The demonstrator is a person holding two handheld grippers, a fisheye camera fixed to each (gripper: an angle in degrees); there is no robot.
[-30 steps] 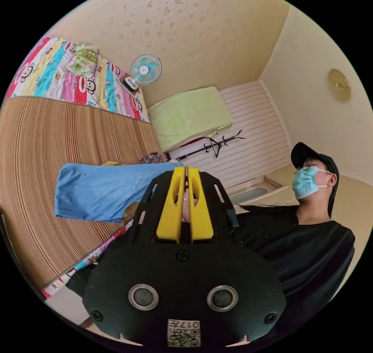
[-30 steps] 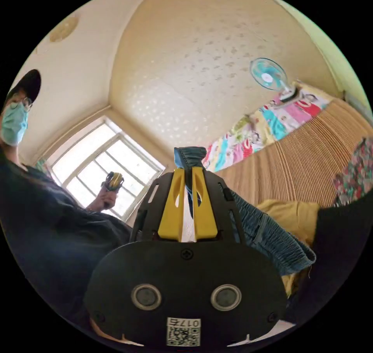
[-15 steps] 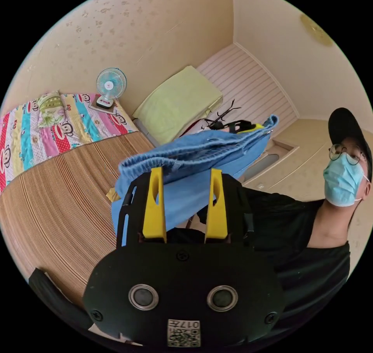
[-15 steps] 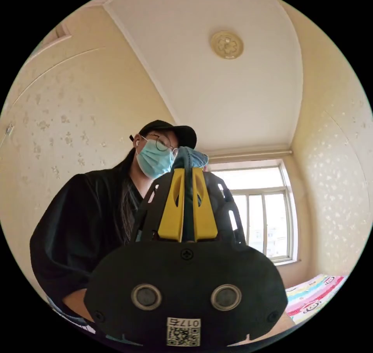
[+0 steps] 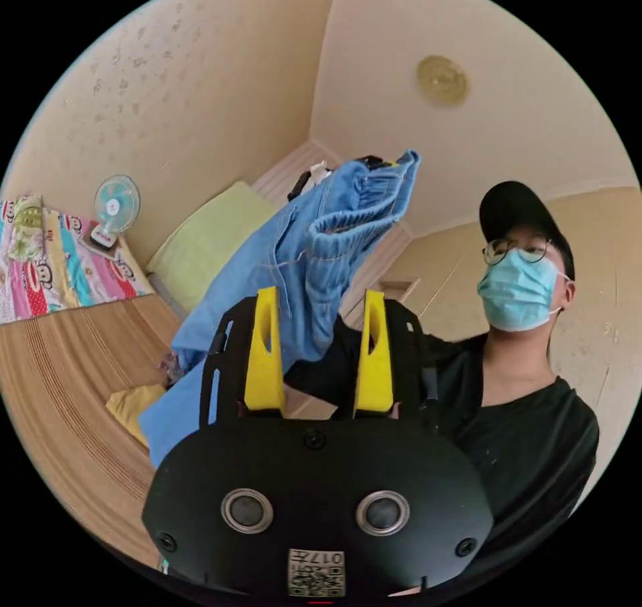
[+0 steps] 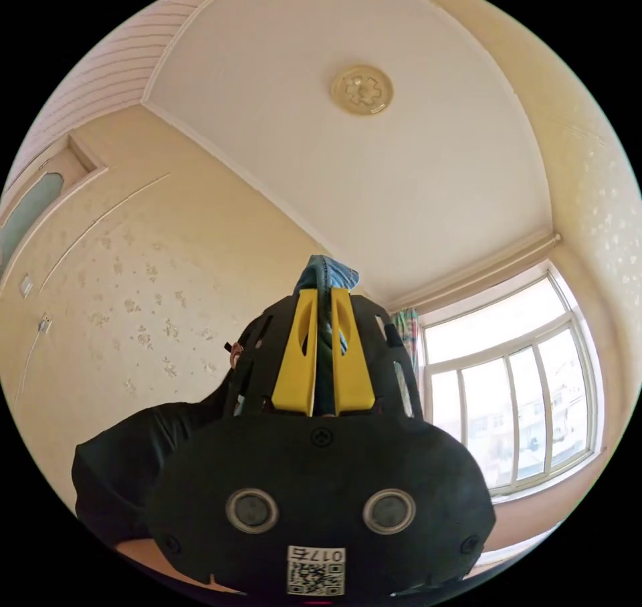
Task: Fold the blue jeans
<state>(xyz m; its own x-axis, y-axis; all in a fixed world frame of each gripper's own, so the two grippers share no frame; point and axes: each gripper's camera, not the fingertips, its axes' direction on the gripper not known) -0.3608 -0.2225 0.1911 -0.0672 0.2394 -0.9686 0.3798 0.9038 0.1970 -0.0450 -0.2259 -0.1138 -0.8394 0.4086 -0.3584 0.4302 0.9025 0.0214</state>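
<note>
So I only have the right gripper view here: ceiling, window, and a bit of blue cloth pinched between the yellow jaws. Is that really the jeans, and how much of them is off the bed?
Observer: Yes. In the left gripper view the blue jeans hang up in the air by their elastic waistband, trailing down toward the woven mat.
Operator: Is the left gripper holding them too?
Observer: No. The left gripper is open, its jaws apart, with denim showing between them and no pinch.
Operator: Anything lying under the jeans?
Observer: A yellow garment lies on the mat beside the hanging legs.
</note>
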